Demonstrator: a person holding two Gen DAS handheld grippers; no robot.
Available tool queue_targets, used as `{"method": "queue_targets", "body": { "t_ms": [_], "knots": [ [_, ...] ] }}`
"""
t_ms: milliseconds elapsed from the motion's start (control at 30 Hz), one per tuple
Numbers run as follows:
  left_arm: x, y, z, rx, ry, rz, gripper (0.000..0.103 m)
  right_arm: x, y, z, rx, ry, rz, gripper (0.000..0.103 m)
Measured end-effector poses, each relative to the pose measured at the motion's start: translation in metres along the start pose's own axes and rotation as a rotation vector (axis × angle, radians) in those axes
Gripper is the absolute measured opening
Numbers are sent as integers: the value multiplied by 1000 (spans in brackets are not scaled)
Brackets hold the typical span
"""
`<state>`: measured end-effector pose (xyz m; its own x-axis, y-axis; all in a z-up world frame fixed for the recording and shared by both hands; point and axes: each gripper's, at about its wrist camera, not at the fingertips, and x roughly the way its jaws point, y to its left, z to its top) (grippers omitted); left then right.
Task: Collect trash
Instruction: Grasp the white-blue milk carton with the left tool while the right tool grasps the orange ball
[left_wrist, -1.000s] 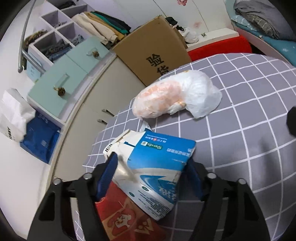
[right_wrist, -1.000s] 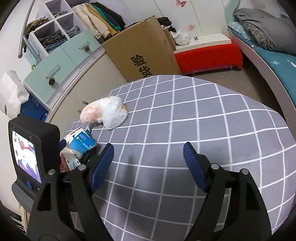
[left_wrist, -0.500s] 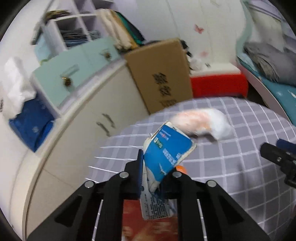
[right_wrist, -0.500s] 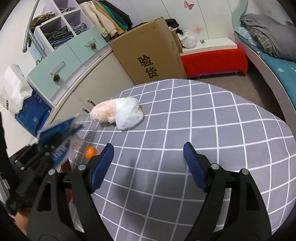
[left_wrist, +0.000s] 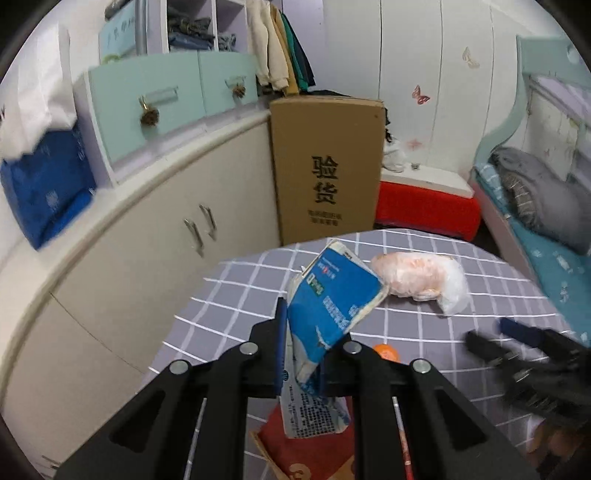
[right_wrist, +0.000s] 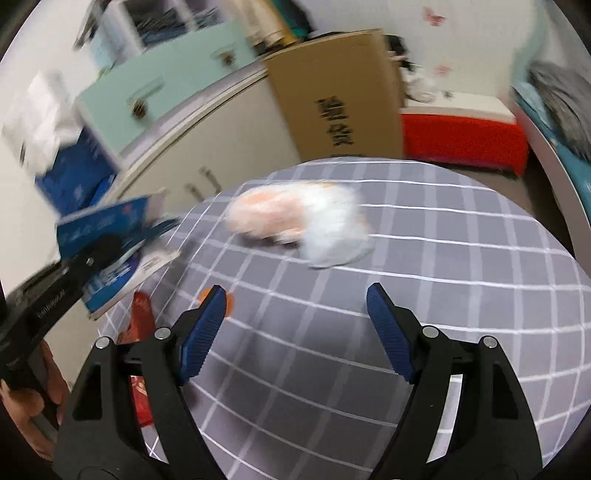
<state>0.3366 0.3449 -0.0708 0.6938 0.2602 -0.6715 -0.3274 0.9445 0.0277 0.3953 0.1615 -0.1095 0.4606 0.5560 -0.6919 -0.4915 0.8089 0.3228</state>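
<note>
Plastic bag on table, box behind

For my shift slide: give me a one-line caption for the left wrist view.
Left claw shut on a flattened blue carton, lifted above the checked table near a plastic bag.

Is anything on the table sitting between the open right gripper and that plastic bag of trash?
Nothing visible: bare checked tablecloth lies between the right gripper and the plastic bag. The small orange thing sits off by its left finger.
</note>
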Motion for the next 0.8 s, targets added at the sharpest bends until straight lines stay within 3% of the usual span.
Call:
{"method": "queue_targets", "body": {
  "t_ms": [100,333,400,467,600,800],
  "knots": [
    [1,2,-5,3,-1,0,13,19,22,2,-46,47,35,61],
    [3,15,-6,-21,1,-26,13,49,57,3,-120,115,61,54],
    [4,18,-5,-27,4,-30,13,56,61,2,-140,133,50,39],
    [4,21,-5,-37,2,-38,13,61,62,0,-146,144,38,31],
    [-5,21,-5,-38,-18,-39,13,53,59,-2,-157,108,12,30],
    [-36,10,2,-27,-72,-52,13,6,40,2,-116,20,33,30]
  ]
}}
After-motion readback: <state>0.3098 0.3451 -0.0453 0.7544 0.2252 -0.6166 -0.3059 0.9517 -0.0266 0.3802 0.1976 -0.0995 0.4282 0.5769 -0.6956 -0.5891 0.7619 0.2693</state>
